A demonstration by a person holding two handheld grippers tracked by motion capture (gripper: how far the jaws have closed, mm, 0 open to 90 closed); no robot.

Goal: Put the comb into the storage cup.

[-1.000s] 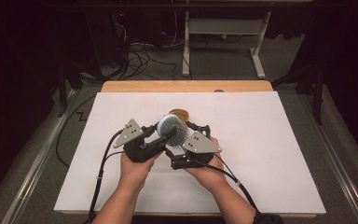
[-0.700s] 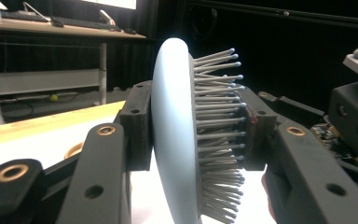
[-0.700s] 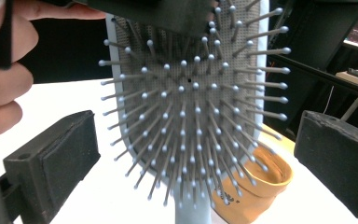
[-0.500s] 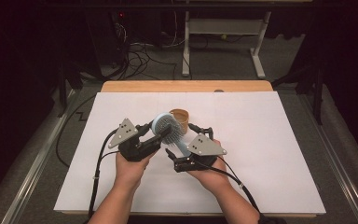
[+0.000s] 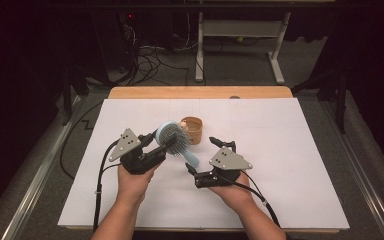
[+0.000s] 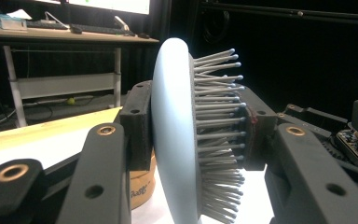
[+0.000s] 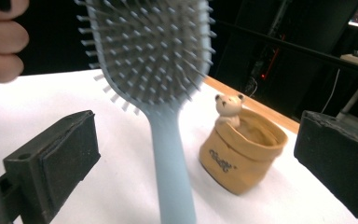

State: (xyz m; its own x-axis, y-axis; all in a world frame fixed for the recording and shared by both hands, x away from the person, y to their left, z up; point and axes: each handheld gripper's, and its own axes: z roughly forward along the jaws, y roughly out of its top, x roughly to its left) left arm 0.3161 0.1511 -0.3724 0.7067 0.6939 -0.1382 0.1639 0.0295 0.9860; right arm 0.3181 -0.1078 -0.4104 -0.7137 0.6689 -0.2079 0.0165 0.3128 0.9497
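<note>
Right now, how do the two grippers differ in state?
The left gripper is shut on the brush, one pad on its back, the other on the bristles; the right gripper is open, holding nothing. The left carries the brush head lifted off the table; the right has the handle between its spread pads without touching it. Both are held above the table, near the pot.

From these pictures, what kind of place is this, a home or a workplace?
Most likely a lab or recording room, not a home. The table is covered with plain white paper, loose cables lie on the carpeted floor behind it, and a desk with monitor and keyboard stands beyond, against dark surroundings.
</note>
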